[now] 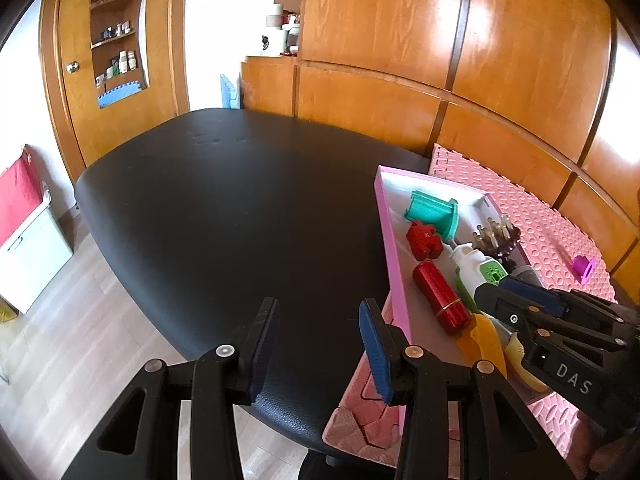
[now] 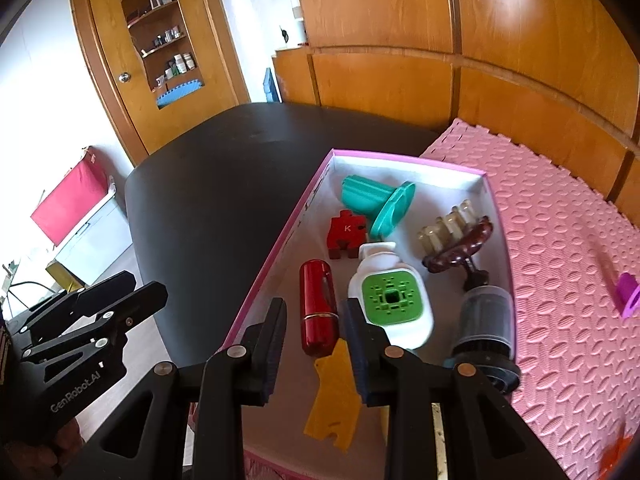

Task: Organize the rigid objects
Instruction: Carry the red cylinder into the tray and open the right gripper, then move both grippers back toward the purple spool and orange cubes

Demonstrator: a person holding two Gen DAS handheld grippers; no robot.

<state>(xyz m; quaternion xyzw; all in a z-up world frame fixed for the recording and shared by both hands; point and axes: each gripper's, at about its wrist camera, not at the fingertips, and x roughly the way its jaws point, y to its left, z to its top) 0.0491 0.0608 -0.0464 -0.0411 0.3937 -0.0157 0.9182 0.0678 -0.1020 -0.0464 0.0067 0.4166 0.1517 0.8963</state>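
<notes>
Between my right gripper's [image 2: 316, 344] pads there's nothing at all; they sit a narrow gap apart, hovering above the near end of the pink box [image 2: 280, 256], with the red cylinder [image 2: 319, 312] and the yellow flat piece [image 2: 334, 396] right under them. Beside those lie the white and green gadget [image 2: 390, 304], a dark capped jar [image 2: 486, 320], the red puzzle block [image 2: 347, 232], the teal spool [image 2: 376, 200] and a brown massager thing [image 2: 460, 240], all inside the box already. Over on my left, the left gripper [image 1: 318, 344] is also holding nothing, pads slightly apart, hanging over the black table [image 1: 224, 200] next to the box edge.

What's not boxed yet, as far as I can see: a purple spool [image 2: 628, 294] lying out on the pink foam mat [image 2: 560, 220], well to the right of the box, plus something orange at the bottom right corner that I can't make out.

So my guess is the purple one is next. I'd spread the right pads wider before going over, come down across the narrow barrel rather than the flange, and squeeze gently since it could roll on that bumpy mat. Then drop it in the clear far corner of the box, away from the jar.
</notes>
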